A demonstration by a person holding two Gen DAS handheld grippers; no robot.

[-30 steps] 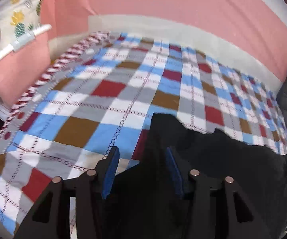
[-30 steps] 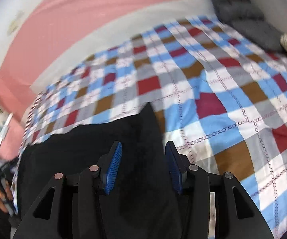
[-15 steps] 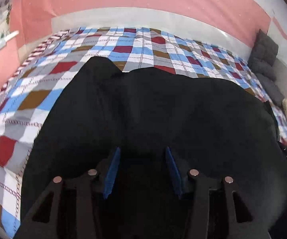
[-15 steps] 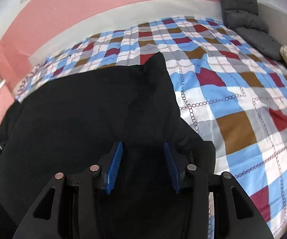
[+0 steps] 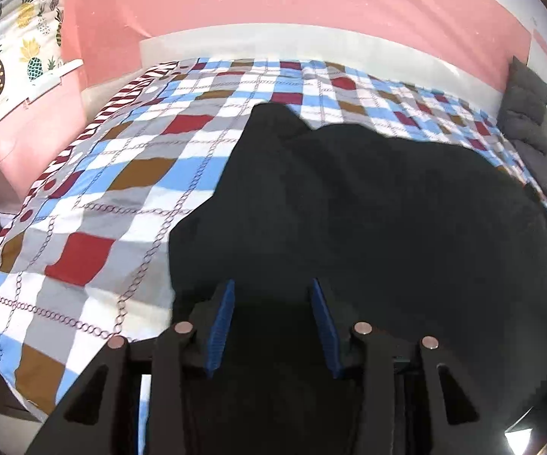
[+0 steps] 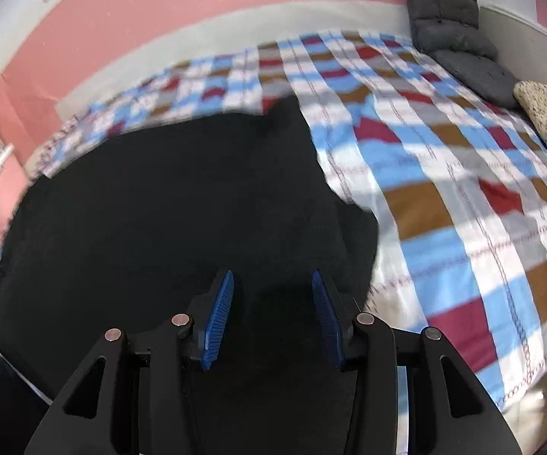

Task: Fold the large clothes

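A large black garment lies spread across a bed with a checked blue, red, brown and white cover. In the left wrist view my left gripper is open, its blue pads wide apart over the garment's near left edge. In the right wrist view the same garment fills the left and middle, with a pointed corner at its far edge. My right gripper is open over the garment's near right edge. Whether cloth lies between either pair of fingers is hidden by the dark fabric.
Pink and white walls rise behind the bed. Grey cushions and a speckled pillow sit at the right end. A pineapple-print cloth hangs at the left. The bed's near edge drops off below both grippers.
The garment went from bunched at the near edge to spread wide over the bed. Both cameras have shifted; the left view swung back left, showing more bare cover. Both grippers stayed open.
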